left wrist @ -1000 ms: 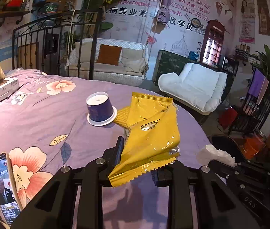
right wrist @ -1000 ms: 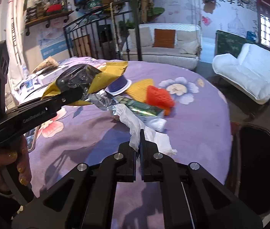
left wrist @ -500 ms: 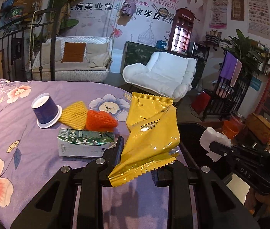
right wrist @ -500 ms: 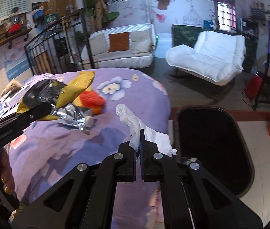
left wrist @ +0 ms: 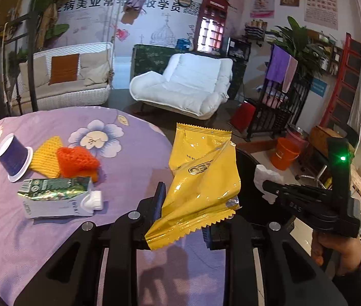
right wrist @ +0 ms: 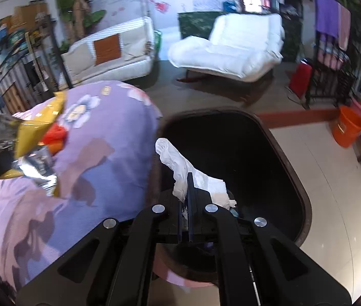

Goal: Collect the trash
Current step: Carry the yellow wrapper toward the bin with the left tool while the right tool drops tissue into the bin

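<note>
The left tongs [left wrist: 183, 211] are clamping the lower part of a yellow wrapper [left wrist: 201, 178], their jaws parted only as far as the crumpled foil between them, and the pack is standing up and flopping to the right above the near edge of the tabletop [left wrist: 134, 148]. The right tongs [right wrist: 185, 199] are pinching a white tissue [right wrist: 180, 163], jaws fully together, and are hanging over the open black bin [right wrist: 234, 148] that is standing on the floor just right of the tabletop.

Both pieces are looking very light. The wrapper is glossy and probably slippery, thin enough to fold wherever it is gripped, so a hold across its crimped, saw-toothed seam should be surest. The tissue is soft and limp; it will likely drop slowly and may cling to the pads when let go.

Lying on the purple flowered cloth, far left of the wrapper, are a flattened green carton [left wrist: 58, 199] with a white cap, orange foam netting [left wrist: 78, 160] overlapping yellow foam netting [left wrist: 46, 155], and an upturned blue cup [left wrist: 14, 158]. The carton is looking stiffest, best taken across its flat body; the netting is squashy and the cup is likely to crush easily.
</note>
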